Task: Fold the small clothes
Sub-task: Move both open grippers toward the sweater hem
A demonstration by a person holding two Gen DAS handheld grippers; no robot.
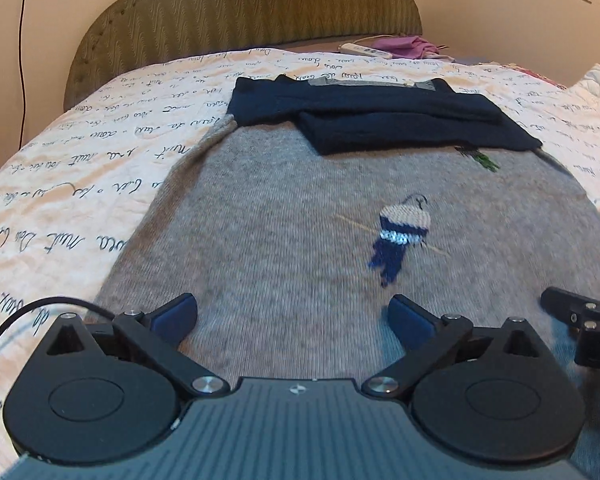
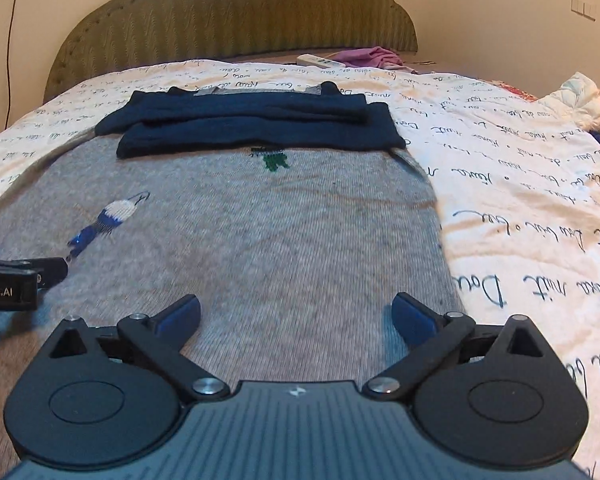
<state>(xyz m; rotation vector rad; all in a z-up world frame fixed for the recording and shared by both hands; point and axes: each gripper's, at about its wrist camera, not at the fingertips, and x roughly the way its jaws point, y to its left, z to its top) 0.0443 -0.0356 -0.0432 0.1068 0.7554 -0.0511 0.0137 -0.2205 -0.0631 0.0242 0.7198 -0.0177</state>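
Observation:
A small grey knitted sweater [image 1: 284, 216] [image 2: 300, 232] lies flat on the bed, its navy sleeves [image 1: 380, 116] [image 2: 256, 124] folded across the chest at the far end. A knitted bird motif [image 1: 402, 232] [image 2: 108, 216] and a green motif [image 2: 274, 160] show on the grey front. My left gripper [image 1: 292, 316] hovers open over the near left part of the sweater, nothing between its blue pads. My right gripper [image 2: 296, 316] stands open over the near right part, equally empty. Each gripper shows at the other view's edge: the right gripper [image 1: 580, 316], the left gripper [image 2: 16, 276].
The sweater rests on a cream bedspread [image 1: 80, 184] [image 2: 520, 208] printed with handwriting. An olive headboard [image 1: 244, 12] stands behind. A white power strip [image 1: 366, 51] and pink cloth [image 1: 404, 46] lie by the headboard; crumpled bedding [image 2: 584, 100] sits far right.

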